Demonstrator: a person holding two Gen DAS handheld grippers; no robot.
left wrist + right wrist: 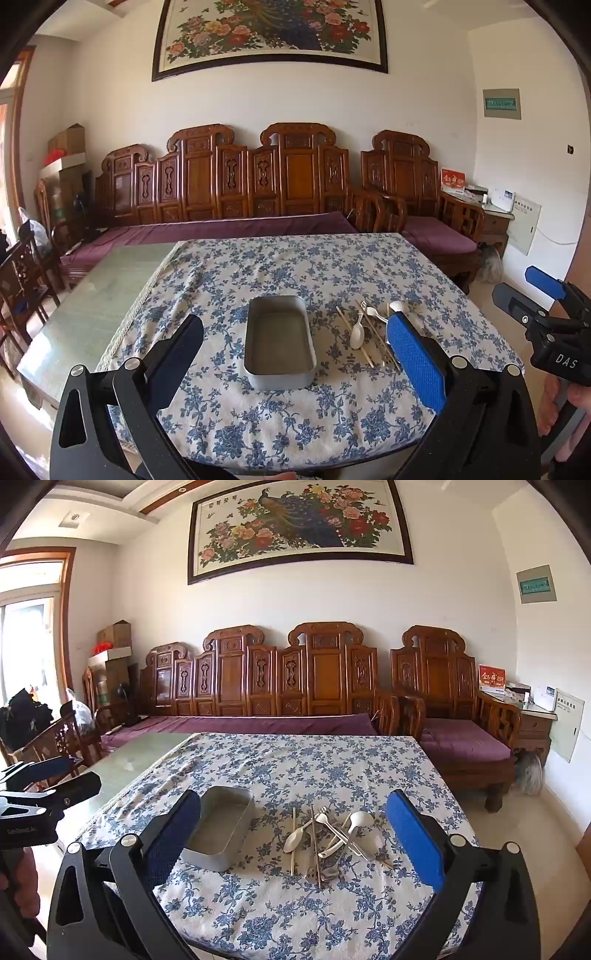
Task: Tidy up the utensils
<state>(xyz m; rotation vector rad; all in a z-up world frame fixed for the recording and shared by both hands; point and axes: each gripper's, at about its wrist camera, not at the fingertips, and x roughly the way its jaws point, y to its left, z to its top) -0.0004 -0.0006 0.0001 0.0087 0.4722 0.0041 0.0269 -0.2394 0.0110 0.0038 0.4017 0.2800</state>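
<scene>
Both tongs stand wide and hold nothing: the left tongs (291,354) hang over the near edge of the worktop (280,258) with the metal tin (279,341) framed between their jaws, and the right tongs (293,834) frame the utensil pile (327,840) just right of that tin. The tin lies empty, and the pile is a tangle: a white spoon (295,840) on its tin side, chopsticks (293,843) lying lengthwise, a metal fork (321,818) and more white spoons (356,823) crossed over one another. The first pick looks best made by the right tongs on an outer, uncrossed piece, probably the white spoon nearest the tin, gripped across its handle and lifted straight up so the rest stays put. The flowered tablecloth (332,768) may snag a low jaw.
</scene>
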